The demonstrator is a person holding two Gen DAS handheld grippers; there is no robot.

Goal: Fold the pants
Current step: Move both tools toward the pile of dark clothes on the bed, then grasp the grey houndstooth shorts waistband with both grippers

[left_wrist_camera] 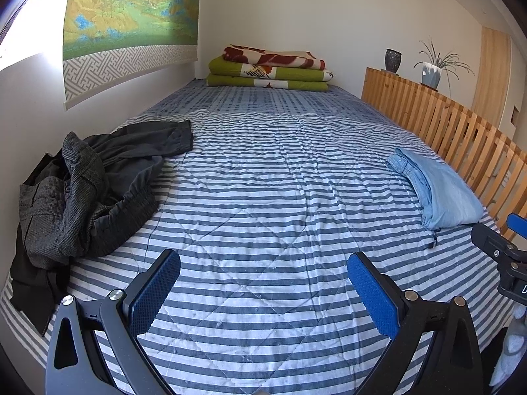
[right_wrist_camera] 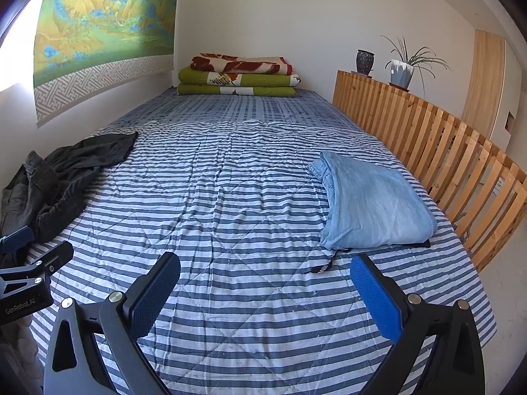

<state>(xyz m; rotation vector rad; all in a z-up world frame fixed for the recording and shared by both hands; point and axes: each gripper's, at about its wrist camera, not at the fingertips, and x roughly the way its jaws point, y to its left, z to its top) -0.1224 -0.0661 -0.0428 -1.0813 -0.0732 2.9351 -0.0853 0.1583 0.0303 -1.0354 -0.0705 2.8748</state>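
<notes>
- Both grippers, left gripper (left_wrist_camera: 263, 283) and right gripper (right_wrist_camera: 265, 284), hover over the striped bed (left_wrist_camera: 263, 197), fingers spread, empty.
- Folded blue pants (right_wrist_camera: 372, 204) lie beside the wooden rail (right_wrist_camera: 444, 144).
- Dark crumpled clothes (left_wrist_camera: 92, 191) sit well apart, by the wall.

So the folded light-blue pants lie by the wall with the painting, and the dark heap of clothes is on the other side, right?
Not quite: the sides are swapped. The folded light-blue pants lie by the wooden slatted rail, and the dark heap of clothes is on the other side, by the wall with the painting. The right wrist view shows the pants beside the rail most clearly.
</notes>
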